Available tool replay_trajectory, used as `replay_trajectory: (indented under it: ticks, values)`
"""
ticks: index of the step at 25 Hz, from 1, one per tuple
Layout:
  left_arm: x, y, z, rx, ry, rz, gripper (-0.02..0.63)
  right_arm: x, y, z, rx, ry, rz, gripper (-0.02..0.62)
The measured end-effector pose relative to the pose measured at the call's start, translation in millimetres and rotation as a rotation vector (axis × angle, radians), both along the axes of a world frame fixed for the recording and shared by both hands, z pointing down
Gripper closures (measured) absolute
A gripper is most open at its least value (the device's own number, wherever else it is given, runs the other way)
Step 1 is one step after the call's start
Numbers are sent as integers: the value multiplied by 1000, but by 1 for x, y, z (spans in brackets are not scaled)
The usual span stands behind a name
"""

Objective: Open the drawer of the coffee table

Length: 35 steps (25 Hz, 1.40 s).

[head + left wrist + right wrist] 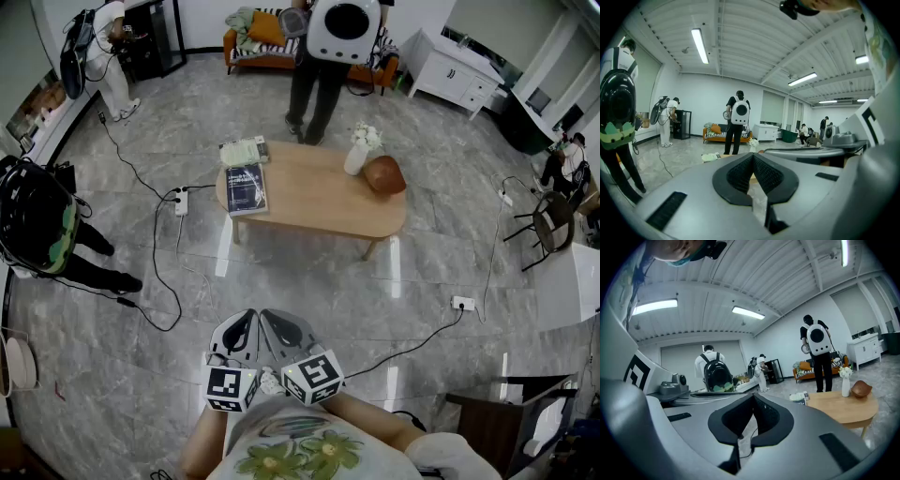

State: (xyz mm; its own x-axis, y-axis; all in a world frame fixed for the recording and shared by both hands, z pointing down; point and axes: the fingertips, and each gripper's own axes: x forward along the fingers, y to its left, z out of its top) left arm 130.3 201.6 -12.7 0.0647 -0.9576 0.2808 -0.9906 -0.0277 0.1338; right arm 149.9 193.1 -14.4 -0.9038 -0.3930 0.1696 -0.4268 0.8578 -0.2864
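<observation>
left gripper [246,323] and right gripper [277,323] jaws closed on nothing. on the table [309,202], vase [356,157] holds white flowers [366,137]; bowl [384,175] beside it.

The tabletop [314,204] is standing in the middle of the floor [309,281]. One book [247,188] is lying on its left end, and a second book [244,150] is lying just behind it. A vase [357,155] and a bowl [384,174] are sitting just beside each other on the right end. A person [323,66] is standing just behind the tabletop, with a sofa [258,42] further back. A power strip [181,201] is lying on the floor to the left. The left tool [247,316] and the right tool [268,316] are hanging side by side in front, well apart from the tabletop.
</observation>
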Motion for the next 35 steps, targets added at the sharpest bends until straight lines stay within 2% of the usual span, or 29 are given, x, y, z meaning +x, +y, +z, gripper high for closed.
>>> replay_trajectory:
  ticks: [6,14,21,31,35]
  values:
    - [-1,-11,9,-16,5,-2,597,0,-11,8,-40,-6,-24,575]
    - [0,-43,11,-26,-11,11,597,1,-41,13,-31,16,-24,575]
    - [5,-67,5,-14,-36,-7,597,3,-65,13,-16,9,-74,575]
    - [-11,-78,23,-44,-13,-34,597,-12,-77,29,-35,36,-126,575]
    - [-21,-88,30,-54,-10,-10,597,-22,-87,33,-45,52,-116,574]
